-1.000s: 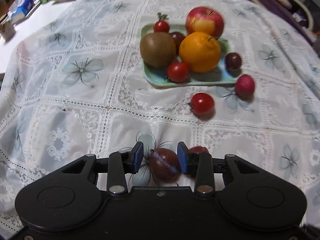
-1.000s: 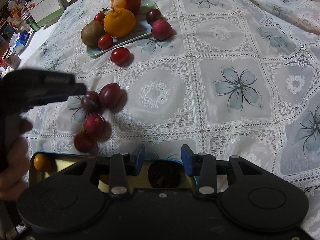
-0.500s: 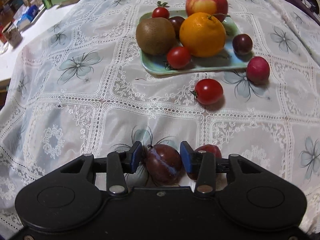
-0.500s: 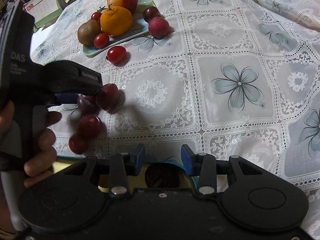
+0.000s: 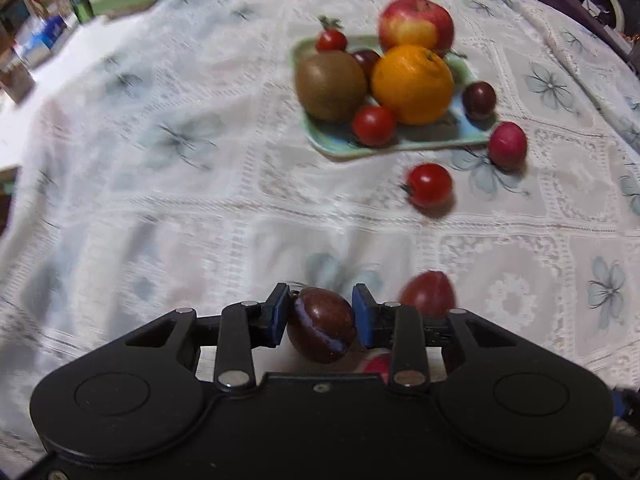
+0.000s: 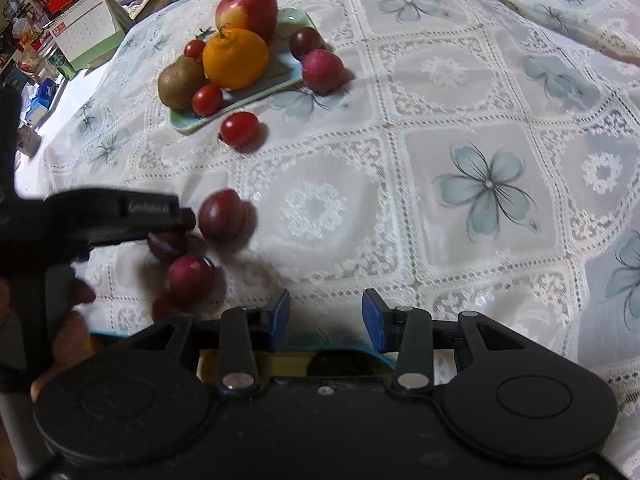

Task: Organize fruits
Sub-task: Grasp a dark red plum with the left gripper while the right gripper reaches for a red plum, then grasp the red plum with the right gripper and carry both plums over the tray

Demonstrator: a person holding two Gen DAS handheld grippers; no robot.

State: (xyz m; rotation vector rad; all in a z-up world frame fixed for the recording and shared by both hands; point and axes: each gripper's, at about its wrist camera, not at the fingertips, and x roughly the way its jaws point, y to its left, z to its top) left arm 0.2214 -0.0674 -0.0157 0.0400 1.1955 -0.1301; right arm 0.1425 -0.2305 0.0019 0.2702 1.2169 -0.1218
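A dark purple oval plum [image 5: 322,326], long axis tilted across the jaws, is clamped by the just-closed left gripper [image 5: 321,316], while the right gripper [image 6: 326,316] is held part-open and empty.

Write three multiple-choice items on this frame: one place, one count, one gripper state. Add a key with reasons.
1. Where is the orange?
A) on the green tray
B) on the bare cloth
C) between a gripper's pads

2. How many apples show?
A) three
B) one
C) none

3. The left gripper is:
A) open and empty
B) shut on a tomato
C) shut on a dark plum

Key:
1 A: the orange sits on the tray beside the kiwi.
2 B: a single apple stands behind the orange.
3 C: the jaws have just been closing, and both pads press on the plum's sides.
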